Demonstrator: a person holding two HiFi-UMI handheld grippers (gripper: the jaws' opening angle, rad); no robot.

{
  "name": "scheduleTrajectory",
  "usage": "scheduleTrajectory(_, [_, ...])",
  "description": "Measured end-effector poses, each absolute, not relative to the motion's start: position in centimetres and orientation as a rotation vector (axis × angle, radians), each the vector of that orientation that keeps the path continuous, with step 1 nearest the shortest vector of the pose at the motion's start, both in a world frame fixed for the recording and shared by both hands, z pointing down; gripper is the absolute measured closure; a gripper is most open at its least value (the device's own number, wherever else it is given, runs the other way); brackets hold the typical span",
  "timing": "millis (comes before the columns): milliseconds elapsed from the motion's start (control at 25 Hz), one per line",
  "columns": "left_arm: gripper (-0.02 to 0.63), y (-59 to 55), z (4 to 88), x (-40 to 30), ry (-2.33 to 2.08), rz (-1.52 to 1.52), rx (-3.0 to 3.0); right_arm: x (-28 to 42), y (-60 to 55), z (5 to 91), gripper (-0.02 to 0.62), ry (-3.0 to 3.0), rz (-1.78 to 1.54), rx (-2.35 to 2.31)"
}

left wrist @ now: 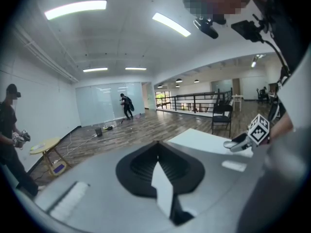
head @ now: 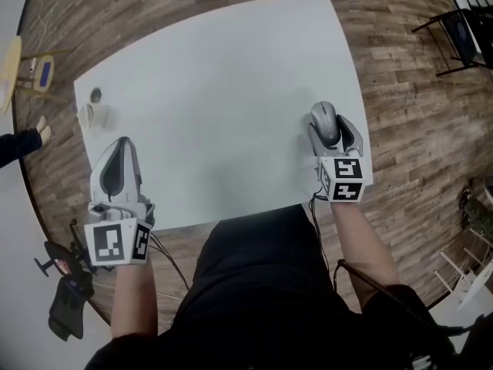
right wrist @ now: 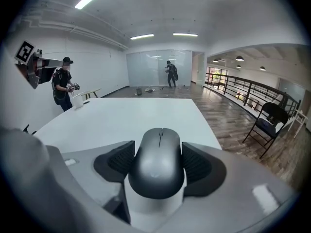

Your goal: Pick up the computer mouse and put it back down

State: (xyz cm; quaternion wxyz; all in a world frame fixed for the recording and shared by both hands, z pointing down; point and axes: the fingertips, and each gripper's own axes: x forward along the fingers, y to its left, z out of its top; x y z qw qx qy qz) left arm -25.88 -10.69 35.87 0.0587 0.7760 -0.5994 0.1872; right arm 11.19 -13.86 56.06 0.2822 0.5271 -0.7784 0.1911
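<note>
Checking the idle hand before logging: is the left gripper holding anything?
No, the left gripper shows its jaws closed together in its own view, with nothing between them.

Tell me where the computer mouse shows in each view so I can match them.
Head view: computer mouse right of centre, in the right gripper.
Left gripper view: cannot make it out.
Right gripper view: bottom centre, between the jaws.
Shared landmark: the white table, in all three.
</note>
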Motion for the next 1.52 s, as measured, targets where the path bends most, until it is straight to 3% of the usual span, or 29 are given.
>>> scheduleTrajectory(1520, [0.604,-7.6,29.5,-27.9,-2.017,0.267,2.456,11.3,-14.3,43.6,0.291,-2.209,0.258,1.454])
